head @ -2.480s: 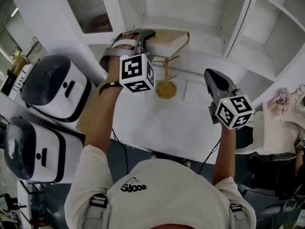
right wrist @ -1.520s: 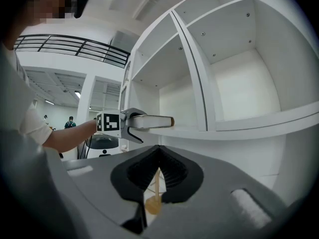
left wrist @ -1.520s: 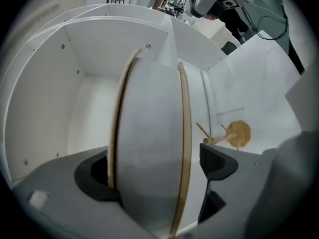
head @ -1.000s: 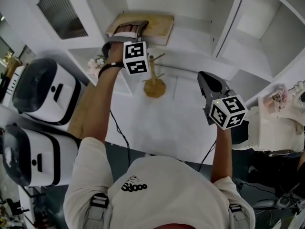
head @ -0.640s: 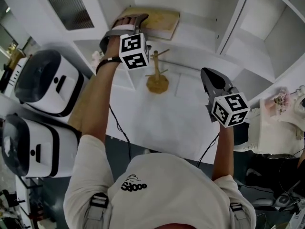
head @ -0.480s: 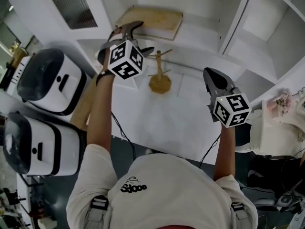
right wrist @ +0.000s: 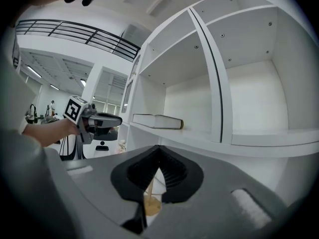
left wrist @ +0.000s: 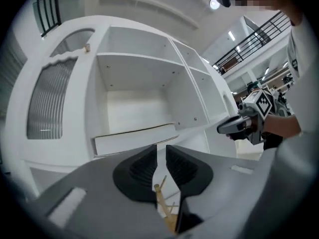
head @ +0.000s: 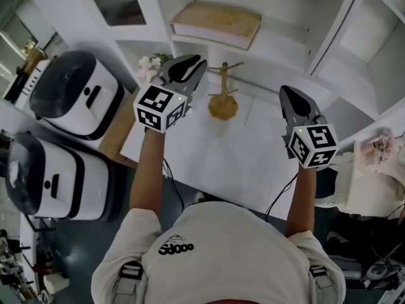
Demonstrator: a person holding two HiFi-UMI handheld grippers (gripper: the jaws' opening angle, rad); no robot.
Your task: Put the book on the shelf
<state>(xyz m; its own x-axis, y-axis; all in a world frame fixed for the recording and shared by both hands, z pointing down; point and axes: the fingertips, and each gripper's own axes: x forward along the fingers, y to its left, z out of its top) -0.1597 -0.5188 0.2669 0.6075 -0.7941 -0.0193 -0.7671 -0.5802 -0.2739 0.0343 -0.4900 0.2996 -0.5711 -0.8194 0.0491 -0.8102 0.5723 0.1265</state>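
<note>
The tan-covered book [head: 218, 23] lies flat on a shelf of the white cabinet [head: 297, 40]; it also shows as a pale slab, the book [left wrist: 134, 137], in the left gripper view and as the book [right wrist: 157, 121] in the right gripper view. My left gripper [head: 192, 64] hangs below and in front of it, clear of the book. Its jaws are closing, with a narrow gap and nothing between them [left wrist: 161, 156]. My right gripper [head: 286, 94] hovers over the table at the right, jaws together and empty [right wrist: 159, 156].
A small wooden stand [head: 223, 103] sits on the white table [head: 215, 157] between the grippers. Two white-and-black appliances [head: 76, 100] [head: 57, 182] stand at the left. Flowers [head: 150, 63] lie near the left gripper. More cabinet compartments [head: 380, 49] open at the right.
The left gripper let go of the book, drew back from the shelf toward me, and its jaws came nearly together. The book stays on the shelf. The right gripper barely moved.
</note>
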